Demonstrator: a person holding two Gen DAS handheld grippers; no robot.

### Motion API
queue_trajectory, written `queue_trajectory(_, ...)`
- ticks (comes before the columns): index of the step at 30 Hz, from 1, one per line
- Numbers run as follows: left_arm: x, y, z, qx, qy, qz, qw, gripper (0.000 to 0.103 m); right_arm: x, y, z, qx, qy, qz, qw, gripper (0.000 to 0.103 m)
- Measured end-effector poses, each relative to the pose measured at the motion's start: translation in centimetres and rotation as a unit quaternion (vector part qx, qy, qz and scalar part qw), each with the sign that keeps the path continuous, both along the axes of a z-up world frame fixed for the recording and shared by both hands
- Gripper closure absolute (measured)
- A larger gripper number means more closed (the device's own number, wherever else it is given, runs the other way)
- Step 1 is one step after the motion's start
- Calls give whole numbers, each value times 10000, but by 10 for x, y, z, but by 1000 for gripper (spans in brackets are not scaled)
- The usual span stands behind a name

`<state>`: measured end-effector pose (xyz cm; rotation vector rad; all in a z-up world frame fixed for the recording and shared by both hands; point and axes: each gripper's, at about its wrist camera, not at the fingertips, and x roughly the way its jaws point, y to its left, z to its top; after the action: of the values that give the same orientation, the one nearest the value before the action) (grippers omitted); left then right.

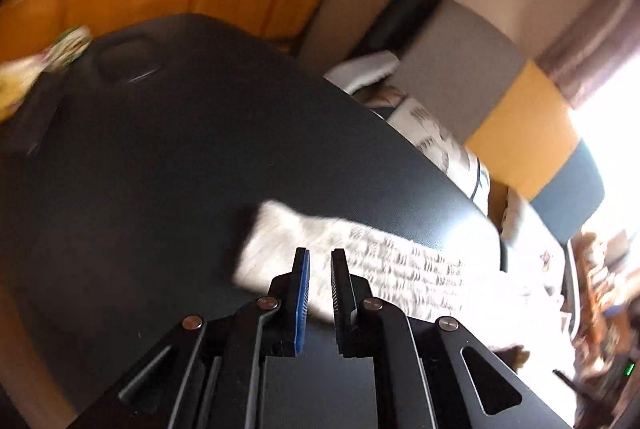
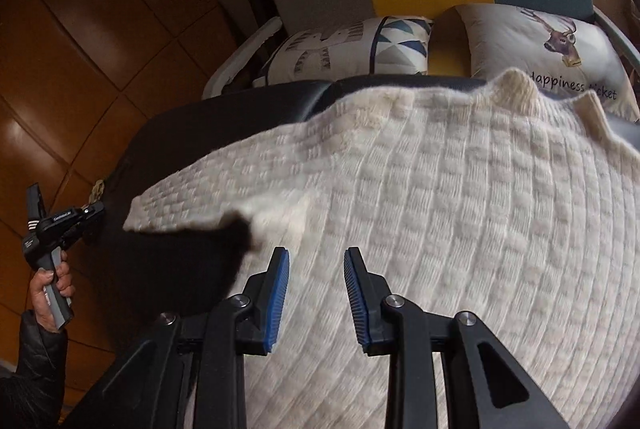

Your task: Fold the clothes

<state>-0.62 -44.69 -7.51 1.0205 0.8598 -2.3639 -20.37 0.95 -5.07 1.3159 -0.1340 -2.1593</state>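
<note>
A cream knit sweater lies spread on the dark bench, body flat and one sleeve stretched out to the left over the bare dark top. Its far edge reaches almost to the bench's far rim, where two cushions sit on a sofa just beyond.

The right hand-held gripper hovers over the near part of the sweater's body with its blue pads apart and nothing between them. The left hand-held gripper points at the sleeve end; its fingers stand close with a narrow gap, and no cloth looks pinched in it, though blur makes that hard to be sure of. In the right wrist view the same tool shows at far left, held by a hand well off the sleeve's tip.

Judged from how things lie, the folding has hardly begun: the sweater is laid out and smoothed, but the sleeve is not yet brought in and the body shows no fold. Still to do, most likely: fold the left sleeve over the body, deal with the other side, which is out of view here, then fold the body up.
</note>
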Motion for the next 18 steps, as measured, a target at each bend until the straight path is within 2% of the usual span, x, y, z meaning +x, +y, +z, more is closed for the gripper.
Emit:
queue_trajectory(2, -28, 1, -6, -67, -132, -195, 9997, 94, -27, -4, 0, 109, -3, -65, 9999, 74)
queue_trajectory(5, -61, -3, -19, -413, -478, -371, 9973, 94, -63, -15, -5, 283, 2, -20, 9996, 74)
queue_trajectory(10, -82, -12, -54, -702, -1132, -352, 9905, 94, -115, -43, -26, 654, -102, 167, 9977, 74)
queue_trajectory(12, -77, -13, -58, -783, -1027, -349, 9910, 91, -130, -55, -42, 725, -244, 207, 9969, 74)
queue_trajectory(18, -69, -9, -63, -1025, -1009, -263, 9893, 90, -135, -75, -54, 912, 280, 52, 9954, 75)
